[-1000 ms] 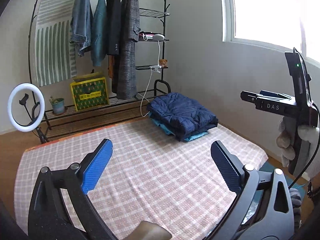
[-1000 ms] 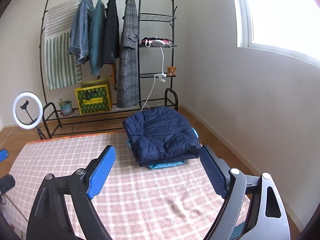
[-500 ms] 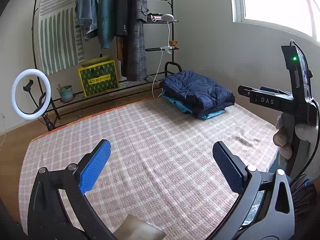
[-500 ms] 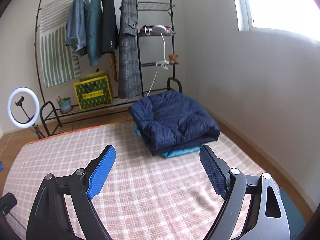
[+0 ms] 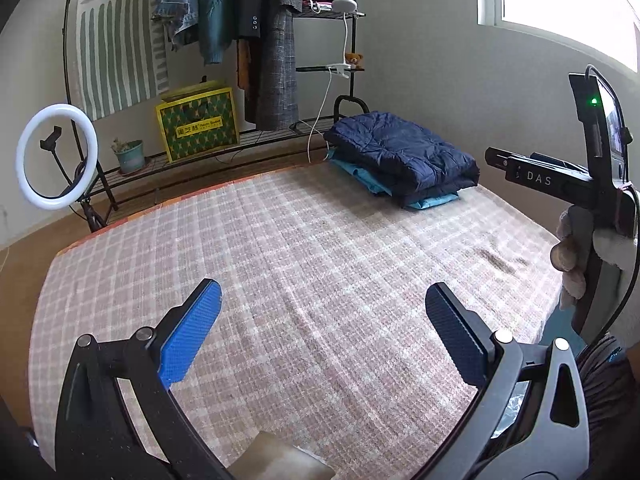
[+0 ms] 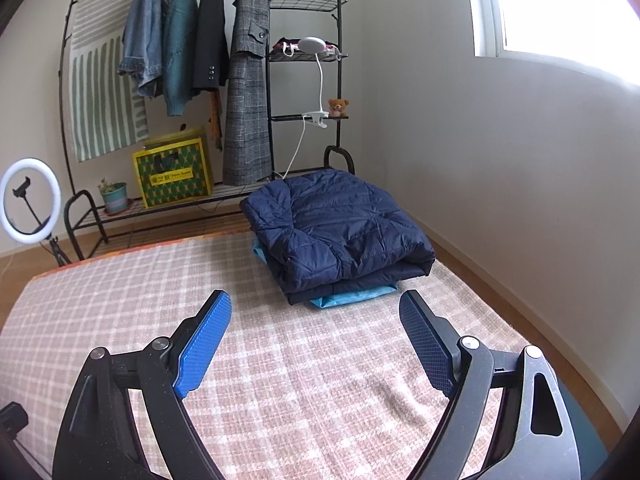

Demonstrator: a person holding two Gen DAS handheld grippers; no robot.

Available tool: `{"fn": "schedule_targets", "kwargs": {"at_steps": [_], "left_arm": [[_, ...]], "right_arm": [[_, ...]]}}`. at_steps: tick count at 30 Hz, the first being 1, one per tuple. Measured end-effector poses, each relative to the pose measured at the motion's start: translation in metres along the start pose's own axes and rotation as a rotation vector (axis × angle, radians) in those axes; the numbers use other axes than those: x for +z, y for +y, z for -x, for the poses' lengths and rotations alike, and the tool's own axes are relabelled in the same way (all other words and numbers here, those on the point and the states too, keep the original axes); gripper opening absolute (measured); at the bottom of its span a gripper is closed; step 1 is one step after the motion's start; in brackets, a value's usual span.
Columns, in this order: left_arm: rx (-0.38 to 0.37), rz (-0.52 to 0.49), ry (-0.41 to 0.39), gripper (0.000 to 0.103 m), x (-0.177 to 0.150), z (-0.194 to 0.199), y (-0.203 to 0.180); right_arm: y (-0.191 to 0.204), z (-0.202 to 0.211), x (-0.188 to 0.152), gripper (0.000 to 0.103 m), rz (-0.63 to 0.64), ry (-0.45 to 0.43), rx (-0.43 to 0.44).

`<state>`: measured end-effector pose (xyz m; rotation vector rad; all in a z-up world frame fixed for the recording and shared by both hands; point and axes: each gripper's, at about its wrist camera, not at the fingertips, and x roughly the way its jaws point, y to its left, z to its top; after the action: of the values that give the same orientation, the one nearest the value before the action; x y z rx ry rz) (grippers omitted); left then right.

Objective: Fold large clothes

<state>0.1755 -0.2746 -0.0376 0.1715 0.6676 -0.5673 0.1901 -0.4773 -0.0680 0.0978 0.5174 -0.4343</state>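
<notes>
The folded navy puffer jacket (image 6: 340,232) sits on a light blue garment (image 6: 352,296) at about 1 o'clock on the checked blanket (image 6: 280,380), and a careless reach into it could, I judge, drag the top layer and undo the fold. The left tool (image 5: 320,332) and right tool (image 6: 316,336) are both spread wide, holding and touching nothing.

The right gripper (image 6: 316,320) fills the bottom of the frame, its two blue-padded fingers (image 6: 206,340) spread wide apart and holding nothing above a pink checked blanket (image 6: 300,380). Just beyond them, right of centre, a folded navy puffer jacket (image 6: 340,232) lies on top of a folded light-blue garment (image 6: 352,296). In the upper left, a black clothes rack (image 6: 304,80) holds hanging coats, with a ring light (image 6: 30,200) at the left edge.
</notes>
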Motion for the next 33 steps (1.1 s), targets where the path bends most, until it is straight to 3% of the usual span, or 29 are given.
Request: {"fn": "schedule_targets", "kwargs": {"at_steps": [10, 33], "left_arm": [[-0.003, 0.045, -0.001, 0.103, -0.001, 0.004, 0.013], [-0.009, 0.04, -0.006, 0.103, 0.001, 0.007, 0.01]], "right_arm": [[-0.002, -0.004, -0.002, 0.086, -0.011, 0.011, -0.002], [-0.004, -0.007, -0.002, 0.086, -0.012, 0.017, -0.002]]}}
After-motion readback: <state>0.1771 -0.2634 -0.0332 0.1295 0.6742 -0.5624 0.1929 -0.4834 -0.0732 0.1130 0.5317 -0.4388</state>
